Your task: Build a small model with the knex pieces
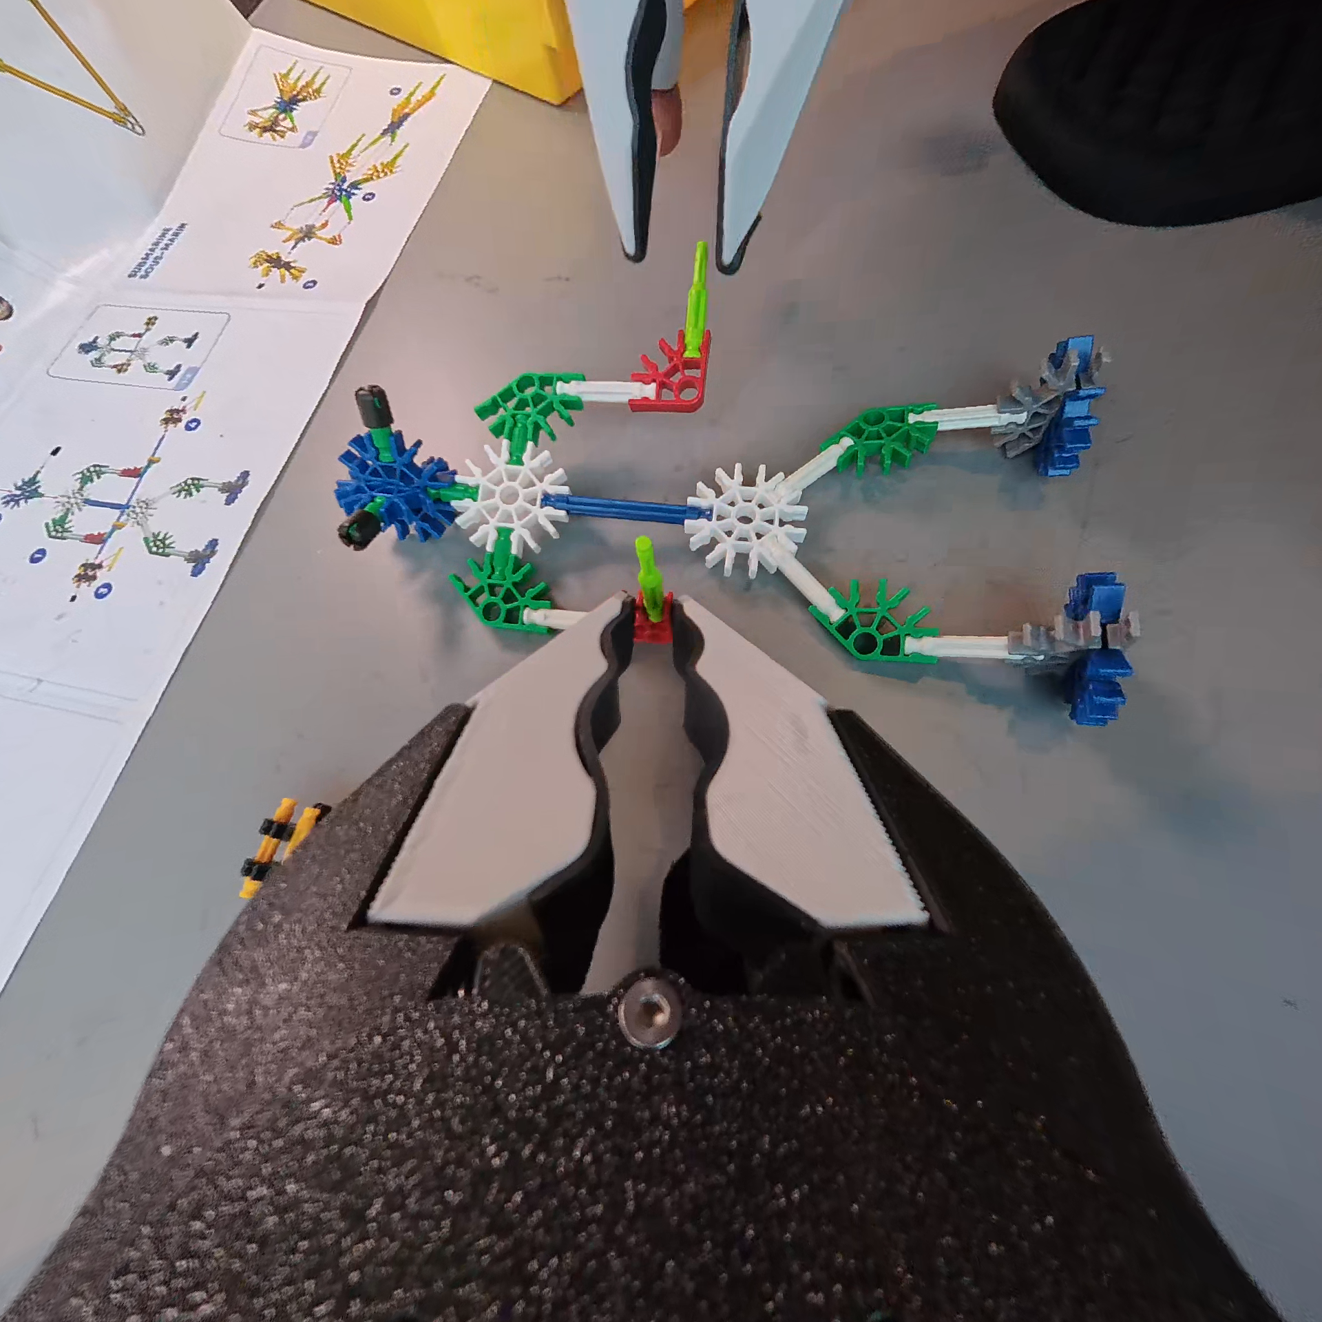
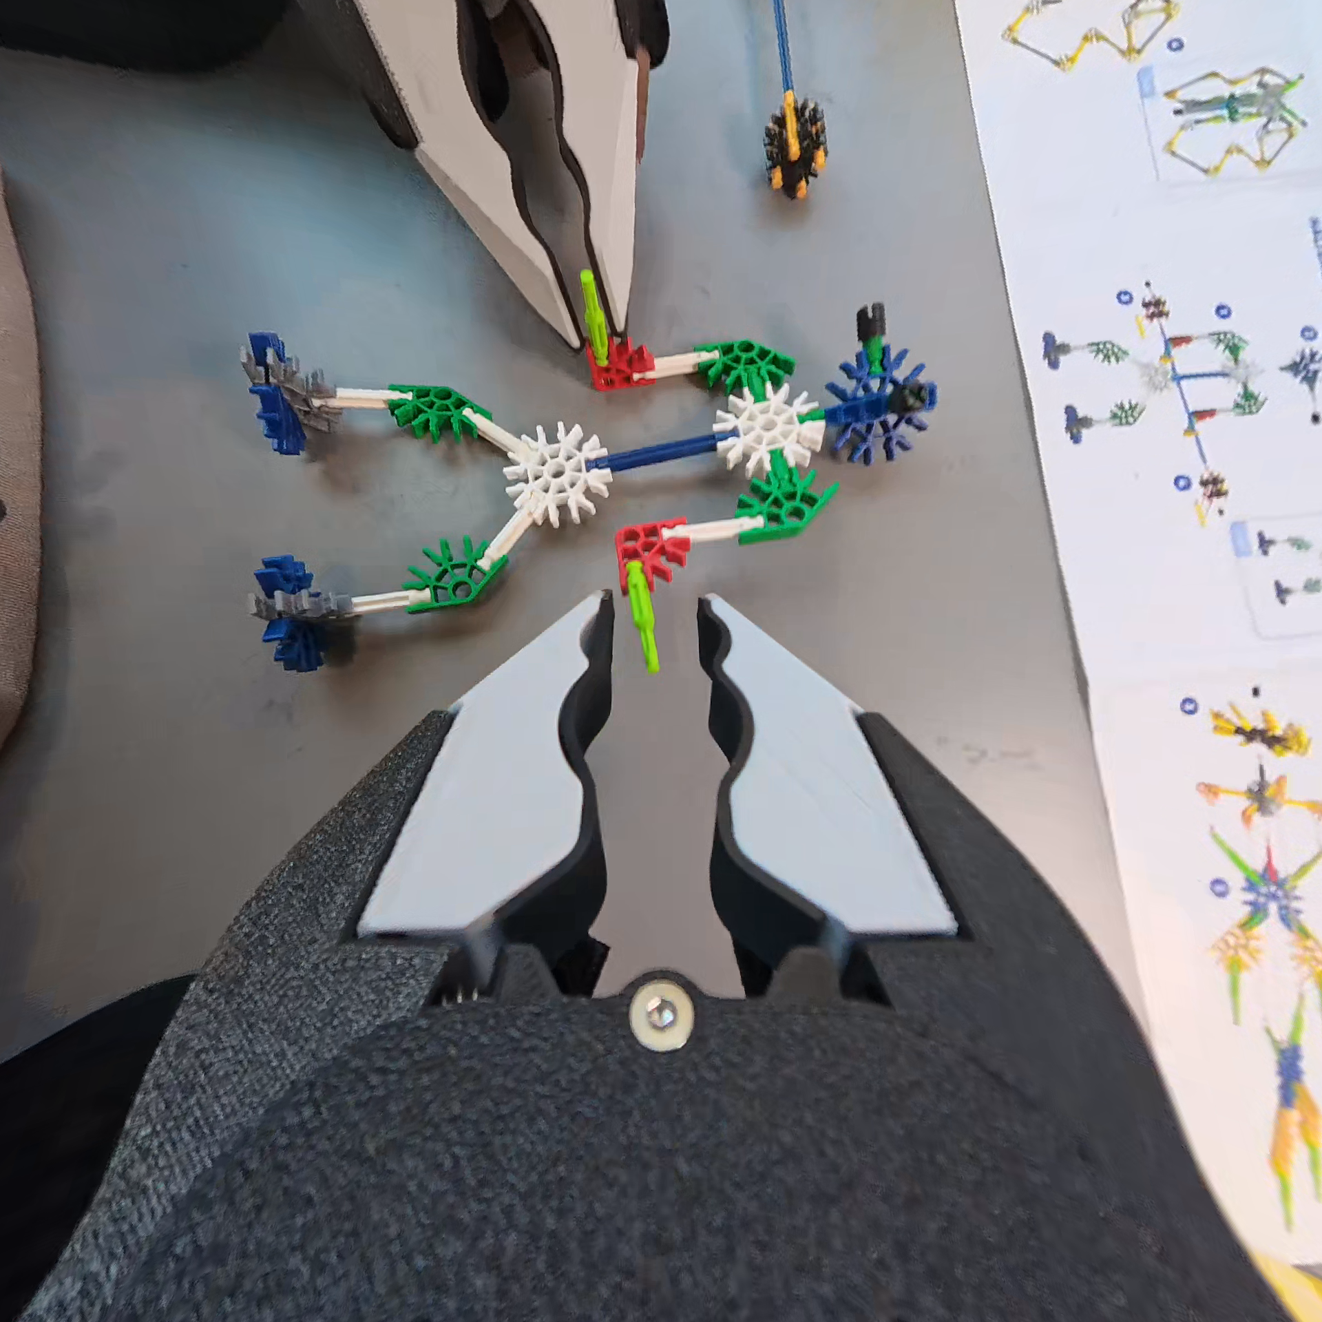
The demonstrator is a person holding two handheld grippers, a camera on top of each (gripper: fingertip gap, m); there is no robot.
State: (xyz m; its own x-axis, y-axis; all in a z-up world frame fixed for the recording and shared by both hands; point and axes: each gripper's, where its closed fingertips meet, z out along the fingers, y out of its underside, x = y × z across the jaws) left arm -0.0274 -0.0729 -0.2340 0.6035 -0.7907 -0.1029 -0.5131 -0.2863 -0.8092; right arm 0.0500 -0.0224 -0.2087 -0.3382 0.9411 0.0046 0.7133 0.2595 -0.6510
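A: Largest first. Grey bench (image 1: 1001,823) fills both views. White instruction sheet (image 1: 214,300) runs down the left of the left wrist frame, right edge of the other view. Yellow box (image 1: 501,50) at top centre, partly cut off.

B: Next, the rod-and-connector model (image 1: 622,504), flat at centre frame: two white snowflake connectors joined by a blue rod, green fan connectors on white rods, blue and grey pieces at the right-hand ends.

A: Left hand-held gripper (image 1: 649,608), lower centre?

B: Jaws nearly closed, pinching the red corner connector (image 1: 651,626) on the model's lower branch. A lime green rod (image 1: 646,576) stands up from it.

A: Right hand-held gripper (image 2: 654,608)?

B: Jaws parted with a clear gap, holding nothing. Its tips sit either side of a second lime green rod (image 2: 642,615), just apart from it; that rod plugs into the other red corner connector (image 2: 651,547).

A: Smallest?

B: Black-and-yellow assembly on a blue rod (image 2: 794,143), upper centre of the right wrist frame, well apart from the model.
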